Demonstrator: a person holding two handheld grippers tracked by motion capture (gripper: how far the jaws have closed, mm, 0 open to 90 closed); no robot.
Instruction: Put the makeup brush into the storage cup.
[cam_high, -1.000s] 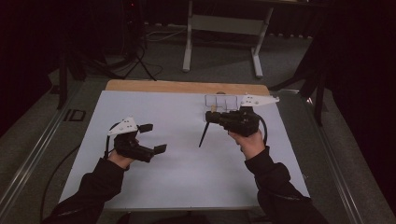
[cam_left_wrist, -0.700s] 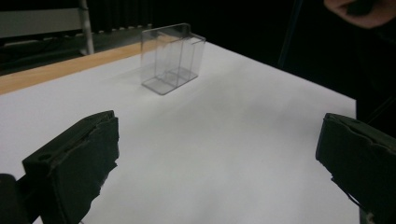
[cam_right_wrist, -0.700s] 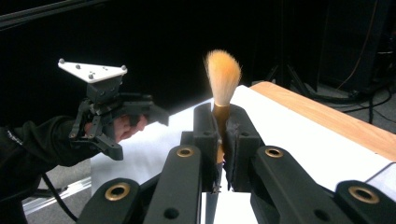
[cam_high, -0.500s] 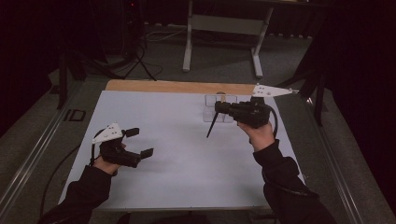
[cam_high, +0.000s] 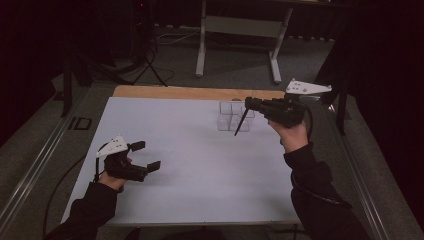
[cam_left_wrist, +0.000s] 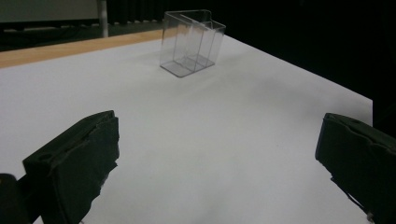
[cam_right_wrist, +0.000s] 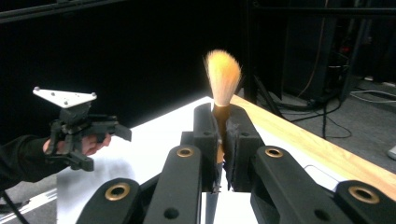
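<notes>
**Brush held over the clear box, left hand waits**

The right gripper (cam_high: 248, 103) has its jaws pressed tight on a brush (cam_right_wrist: 222, 74), gripping it near the ferrule. In the right gripper view the orange bristles stand up past the jaw tips, while in the high view the dark handle (cam_high: 240, 122) slants down from the jaws toward the clear divided box (cam_high: 233, 116). The handle's tip hangs at the box's near compartments; whether it is already inside one or just above cannot be told. Holding the brush bristles-up suggests the aim is to stand it handle-first in a compartment, which would keep the soft tip clear of the walls.

The box stands on the white table (cam_high: 200, 170), close to its wooden far edge (cam_high: 165, 92), empty as far as its transparent walls show.

The left gripper (cam_high: 146, 156) sits well away from the box, toward the near left of the table, jaws spread wide and holding nothing. It likely stays back to leave room, ready to steady the light box if it slides.
</notes>
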